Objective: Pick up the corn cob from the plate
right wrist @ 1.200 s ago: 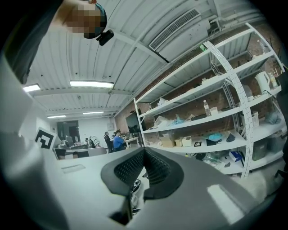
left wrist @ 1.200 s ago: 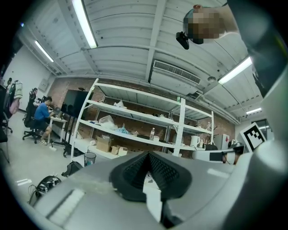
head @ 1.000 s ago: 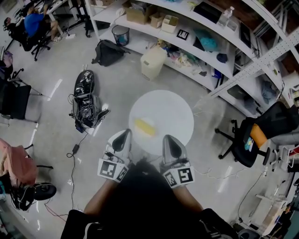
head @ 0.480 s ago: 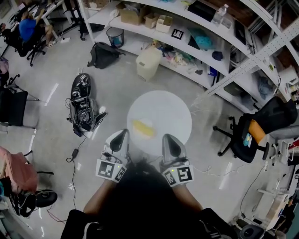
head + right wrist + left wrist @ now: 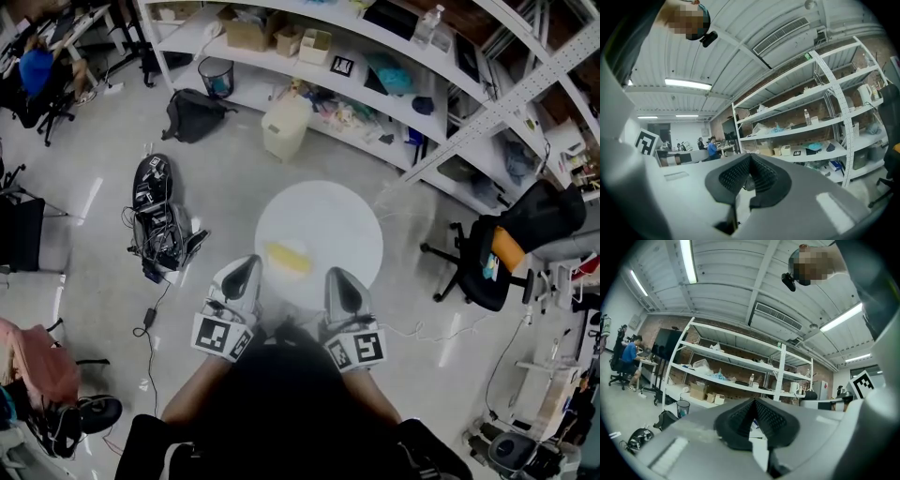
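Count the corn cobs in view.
1. The yellow corn cob lies on the round white table, toward its near left edge, just ahead of the left gripper. Neither gripper view shows it. The shelves are too cluttered to rule out others.

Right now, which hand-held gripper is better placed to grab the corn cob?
Left, probably: the corn cob lies nearer the left hand-held gripper than the right hand-held gripper; both are shut.

Lab workshop: white storage shelving at 12 o'clock, office chair at 3, cabled gear on floor at 9.
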The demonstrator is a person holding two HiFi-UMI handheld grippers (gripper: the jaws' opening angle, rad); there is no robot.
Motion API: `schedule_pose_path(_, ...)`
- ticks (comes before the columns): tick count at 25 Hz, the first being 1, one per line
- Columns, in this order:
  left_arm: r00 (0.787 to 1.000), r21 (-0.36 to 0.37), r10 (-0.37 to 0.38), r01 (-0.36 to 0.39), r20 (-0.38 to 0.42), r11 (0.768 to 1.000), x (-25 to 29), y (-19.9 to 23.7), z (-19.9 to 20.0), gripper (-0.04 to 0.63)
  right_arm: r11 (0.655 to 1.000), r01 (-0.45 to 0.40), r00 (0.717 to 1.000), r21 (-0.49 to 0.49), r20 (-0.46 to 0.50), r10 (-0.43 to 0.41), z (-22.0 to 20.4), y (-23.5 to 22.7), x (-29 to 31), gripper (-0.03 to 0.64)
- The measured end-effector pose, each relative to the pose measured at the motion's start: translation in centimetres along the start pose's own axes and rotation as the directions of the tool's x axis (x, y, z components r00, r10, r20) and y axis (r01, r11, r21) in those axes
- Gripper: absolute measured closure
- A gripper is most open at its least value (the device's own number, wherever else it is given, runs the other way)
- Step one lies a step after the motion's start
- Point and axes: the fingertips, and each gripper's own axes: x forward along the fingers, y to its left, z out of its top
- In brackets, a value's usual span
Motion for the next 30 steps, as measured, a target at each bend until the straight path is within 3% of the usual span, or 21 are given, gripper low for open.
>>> schedule_pose_path(9, 0.999, -0.009, -0.042, 0.042, -0.015, 0.999, 0.2, 1.2, -0.5, 0.594, 0.999, 0.030, 0.999, -0.029, -0.028, -0.030, -1.2, 0.7, 0.9, 0.609)
schedule_pose_path(30, 0.994, -0.057, -0.036, 0.030, -0.101, 0.998, 0.1, 2.8, -4.6, 0.594, 0.999, 0.037, 0.990, -0.015, -0.137, -0.039, -6.1, 0.5, 2.4, 0.609)
